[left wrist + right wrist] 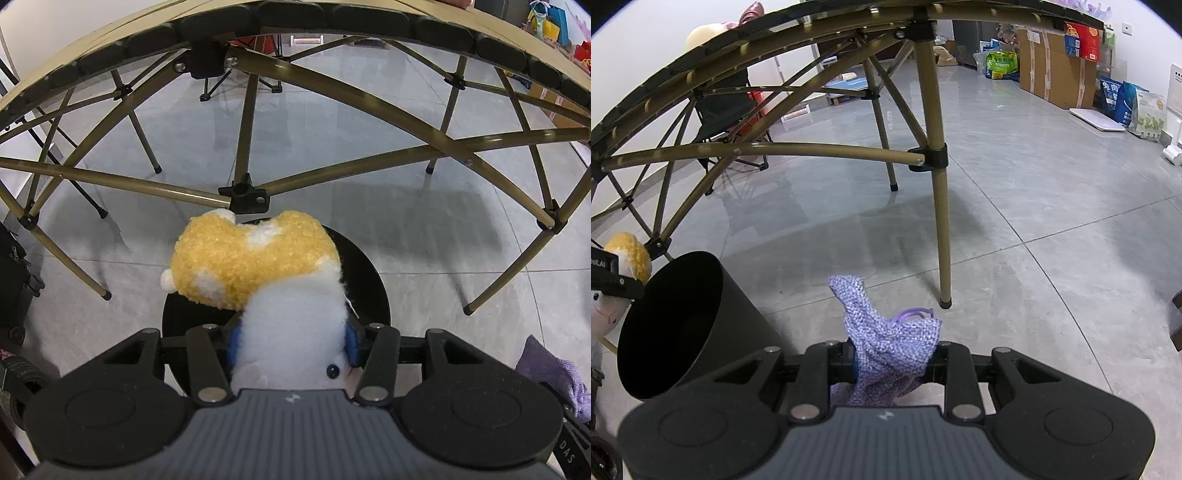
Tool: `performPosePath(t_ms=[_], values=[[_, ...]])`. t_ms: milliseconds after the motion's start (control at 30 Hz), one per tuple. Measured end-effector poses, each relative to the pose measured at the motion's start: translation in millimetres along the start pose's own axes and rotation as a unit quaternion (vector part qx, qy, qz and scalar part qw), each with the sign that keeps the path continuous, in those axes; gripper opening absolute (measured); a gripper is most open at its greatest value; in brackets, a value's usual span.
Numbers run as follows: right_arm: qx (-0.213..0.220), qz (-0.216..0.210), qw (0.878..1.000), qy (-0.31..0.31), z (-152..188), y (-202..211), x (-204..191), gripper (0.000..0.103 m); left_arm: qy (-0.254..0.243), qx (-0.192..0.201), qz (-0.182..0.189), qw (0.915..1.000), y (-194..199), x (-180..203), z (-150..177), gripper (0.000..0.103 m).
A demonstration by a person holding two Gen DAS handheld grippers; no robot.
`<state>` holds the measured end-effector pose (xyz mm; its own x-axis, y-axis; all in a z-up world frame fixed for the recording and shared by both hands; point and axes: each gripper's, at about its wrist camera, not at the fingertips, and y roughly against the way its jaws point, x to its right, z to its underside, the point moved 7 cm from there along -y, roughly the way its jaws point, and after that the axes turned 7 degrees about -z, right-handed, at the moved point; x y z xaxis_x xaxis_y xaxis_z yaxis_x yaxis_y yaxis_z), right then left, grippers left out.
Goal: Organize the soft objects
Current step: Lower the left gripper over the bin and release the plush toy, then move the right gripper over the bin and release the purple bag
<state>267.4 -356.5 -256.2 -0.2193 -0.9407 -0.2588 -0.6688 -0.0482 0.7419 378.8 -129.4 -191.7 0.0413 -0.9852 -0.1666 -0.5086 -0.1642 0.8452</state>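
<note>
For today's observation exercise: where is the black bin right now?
In the left wrist view the black bin stands on the floor directly beneath the plush toy; in the right wrist view it sits lower left, near the folding table.

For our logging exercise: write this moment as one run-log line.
left gripper: shut on plush toy, over black bin | right gripper: shut on purple pouch, beside bin | nothing dropped yet
</note>
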Motion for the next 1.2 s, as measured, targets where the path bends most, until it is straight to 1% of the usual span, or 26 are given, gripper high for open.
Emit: performPosePath(t_ms=[33,67,100,133,167,200,233,300,400,500,833,1200], values=[[0.0,0.0,1.0,-0.001,0,0,1,0.024,-0.001,0.0,-0.001,1.0,0,0,0,0.053],[0.0,0.001,1.0,-0.002,0,0,1,0.024,-0.003,0.001,-0.004,1.0,0,1,1,0.057],[0.0,0.001,1.0,-0.002,0,0,2,0.024,-0.004,0.002,-0.006,1.0,0,1,1,0.069],[0.0,0.001,1.0,-0.003,0,1,2,0.024,-0.003,0.004,-0.011,0.9999,0,0,0,0.077],[0.001,0.001,1.0,-0.003,0,1,3,0.024,-0.001,0.007,-0.02,0.9998,0,-1,0,0.091],[0.001,0.001,1.0,-0.003,0,1,3,0.024,0.001,0.011,-0.03,0.9995,1,-2,0,0.101],[0.0,0.0,1.0,-0.003,0,1,3,0.024,0.004,0.015,-0.039,0.9991,2,-3,-1,0.103],[0.0,0.0,1.0,-0.003,0,1,3,0.024,0.009,0.016,-0.047,0.9987,2,-7,-3,0.103],[0.0,0.0,1.0,-0.003,0,1,3,0.024,0.018,0.003,-0.045,0.9988,-2,-12,-1,0.103],[0.001,0.0,1.0,-0.003,0,1,3,0.024,0.019,-0.002,-0.046,0.9987,-2,-14,0,0.103],[0.0,-0.003,1.0,0.003,-1,7,-2,0.024,0.019,-0.001,-0.039,0.9991,4,-20,3,0.103],[0.002,-0.008,1.0,0.018,0,16,-15,0.024,0.019,0.011,-0.027,0.9994,20,-34,8,0.103]])
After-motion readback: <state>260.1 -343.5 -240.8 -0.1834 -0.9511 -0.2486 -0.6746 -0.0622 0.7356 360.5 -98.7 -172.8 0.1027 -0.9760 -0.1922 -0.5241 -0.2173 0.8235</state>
